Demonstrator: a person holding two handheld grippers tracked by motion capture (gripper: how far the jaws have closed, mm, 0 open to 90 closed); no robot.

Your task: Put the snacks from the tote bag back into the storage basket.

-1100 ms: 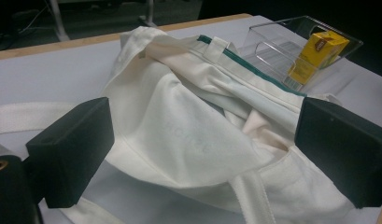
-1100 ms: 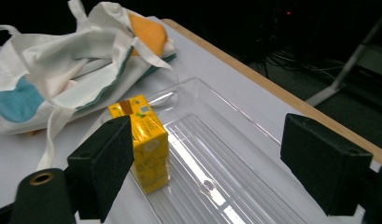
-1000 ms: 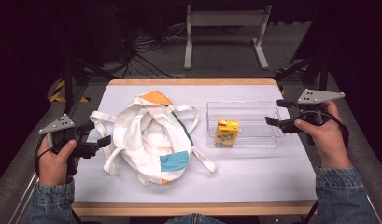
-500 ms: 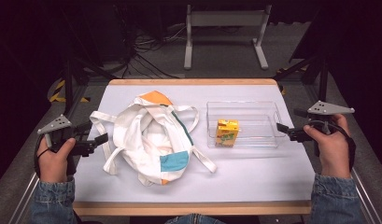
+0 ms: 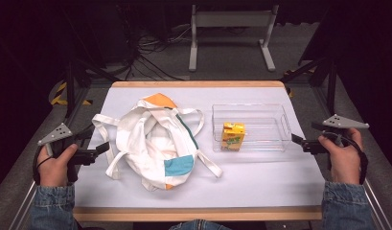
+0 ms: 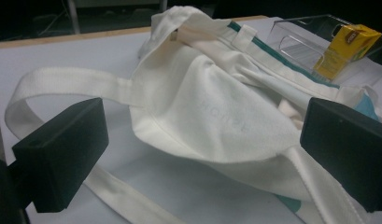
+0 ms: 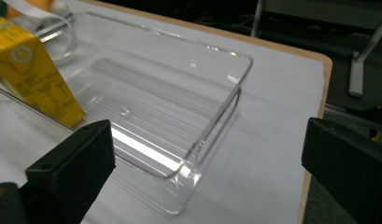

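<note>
White covering lies over the table (image 5: 260, 182), and dark floor with cables is behind it. The cloth bag (image 5: 157, 139) rests crumpled at the left so I can reach its straps; the yellow carton (image 5: 233, 136) stands inside the clear tray (image 5: 280, 143). My left tool (image 5: 100, 151) is held low and level beside the bag, jaws wide apart, nothing gripped. My right tool (image 5: 299, 143), level just beside the tray's right end, has just been opening its jaws and holds nothing.
</note>
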